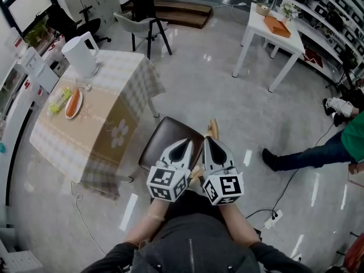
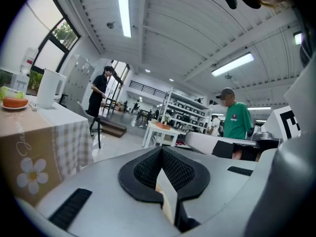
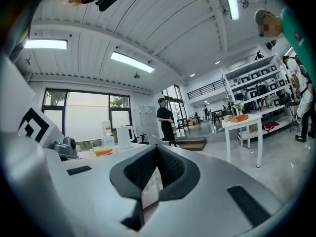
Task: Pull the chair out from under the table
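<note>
The chair [image 1: 166, 142], with a dark brown seat and a pale wooden back rail [image 1: 211, 127], stands out on the floor beside the table [image 1: 108, 124], which has a checked and beige cloth. Both grippers hover side by side over the chair's near edge, above the back rail. In the head view, the left gripper [image 1: 185, 145] and the right gripper [image 1: 209, 142] both point away from me. In its own view, the left gripper [image 2: 160, 150] has its jaws shut tip to tip, and so does the right gripper [image 3: 157, 149]. Nothing shows pinched between either pair of pads.
A white kettle [image 1: 82, 56] and a plate of food [image 1: 73, 104] sit on the table. Another chair [image 1: 139, 24] stands beyond it, and a small white table [image 1: 273, 33] at the back right. A person's leg [image 1: 307, 155] and a power strip [image 1: 272, 218] lie on the right.
</note>
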